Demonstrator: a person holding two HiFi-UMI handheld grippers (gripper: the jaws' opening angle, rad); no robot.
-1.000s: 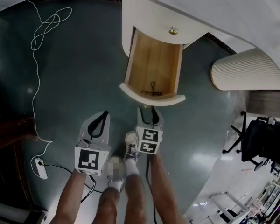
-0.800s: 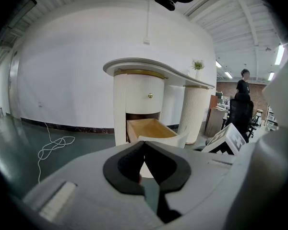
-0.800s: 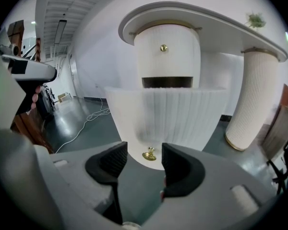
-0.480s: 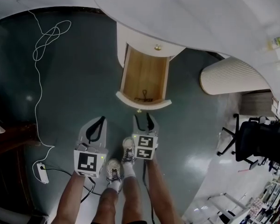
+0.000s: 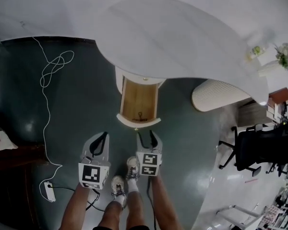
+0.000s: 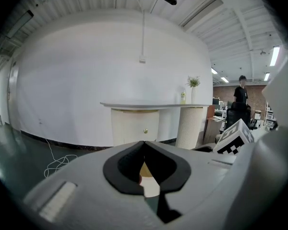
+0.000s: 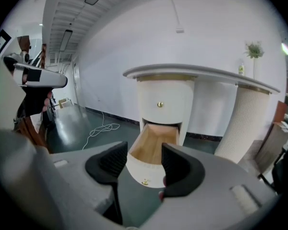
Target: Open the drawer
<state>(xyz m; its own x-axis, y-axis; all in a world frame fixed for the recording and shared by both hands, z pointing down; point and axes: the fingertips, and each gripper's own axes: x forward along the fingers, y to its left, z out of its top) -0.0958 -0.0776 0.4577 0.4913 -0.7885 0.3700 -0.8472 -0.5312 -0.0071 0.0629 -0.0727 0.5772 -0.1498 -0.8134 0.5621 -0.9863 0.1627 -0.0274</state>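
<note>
Drawer [image 5: 139, 102]: out from the cabinet [image 5: 128, 77] front, wooden inside bared, so opening looks done
Right gripper [image 5: 147, 135]: my jaws apart, empty, just off its front edge
Left gripper [image 5: 103, 136]: jaws together, idle, kept aside

Glossy dark green floor [image 5: 86, 99] meets a curved white wall [image 6: 86, 80], black office chair [image 5: 257, 150] beyond.
</note>
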